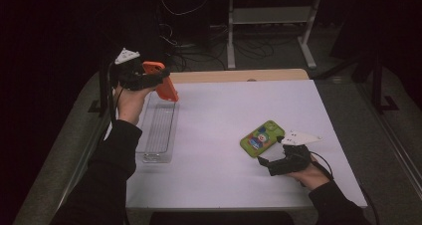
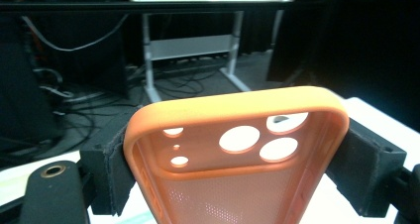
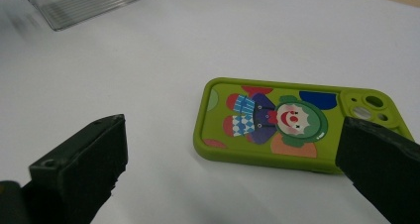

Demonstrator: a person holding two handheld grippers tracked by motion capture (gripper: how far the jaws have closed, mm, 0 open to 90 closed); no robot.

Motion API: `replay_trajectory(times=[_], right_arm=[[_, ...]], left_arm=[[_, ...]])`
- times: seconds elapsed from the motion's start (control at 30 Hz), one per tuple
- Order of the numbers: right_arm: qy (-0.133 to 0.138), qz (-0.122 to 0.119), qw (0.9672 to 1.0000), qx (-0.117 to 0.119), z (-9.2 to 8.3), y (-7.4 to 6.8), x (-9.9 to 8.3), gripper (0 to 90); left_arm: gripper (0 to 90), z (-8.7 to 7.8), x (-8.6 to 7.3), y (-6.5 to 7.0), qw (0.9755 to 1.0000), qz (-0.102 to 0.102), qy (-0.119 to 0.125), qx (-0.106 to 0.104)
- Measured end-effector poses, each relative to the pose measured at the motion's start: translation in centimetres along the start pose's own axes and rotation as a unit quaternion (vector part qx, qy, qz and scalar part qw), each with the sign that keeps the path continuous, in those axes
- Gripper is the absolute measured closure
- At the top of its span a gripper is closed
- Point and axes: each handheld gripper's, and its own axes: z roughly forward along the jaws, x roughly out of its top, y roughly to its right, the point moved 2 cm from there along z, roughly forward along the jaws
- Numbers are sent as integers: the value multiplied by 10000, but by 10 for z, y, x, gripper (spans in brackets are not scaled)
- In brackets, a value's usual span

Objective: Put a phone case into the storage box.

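Note:
An orange phone case [image 1: 161, 80] hangs in the air above the far end of a clear plastic tray [image 1: 158, 130], with my left gripper [image 1: 149, 78] shut on its two long sides. In the left gripper view the orange case [image 2: 233, 154] shows its hollow inside and camera holes between the black pads [image 2: 111, 177]. A green phone case with a clown picture [image 1: 262, 138] lies flat on the white table [image 1: 219, 115]. My right gripper [image 1: 271, 163] stands open just in front of it; the green case [image 3: 292, 125] lies beyond the wide-apart jaws, near the right one.
The clear tray stands along the table's left side, its corner [image 3: 84, 3] seen in the right gripper view. A wooden strip [image 1: 239, 75] edges the table's far side. Beyond it are a metal desk frame [image 1: 271, 16] and cables on the floor.

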Motion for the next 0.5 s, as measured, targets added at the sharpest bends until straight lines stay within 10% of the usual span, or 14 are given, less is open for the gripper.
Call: replay_trajectory(times=[0.5], right_arm=[[104, 12, 9999, 30, -2, 1, 1, 0]], left_arm=[[161, 45, -18, -22, 9927, -72, -372, 1142]])
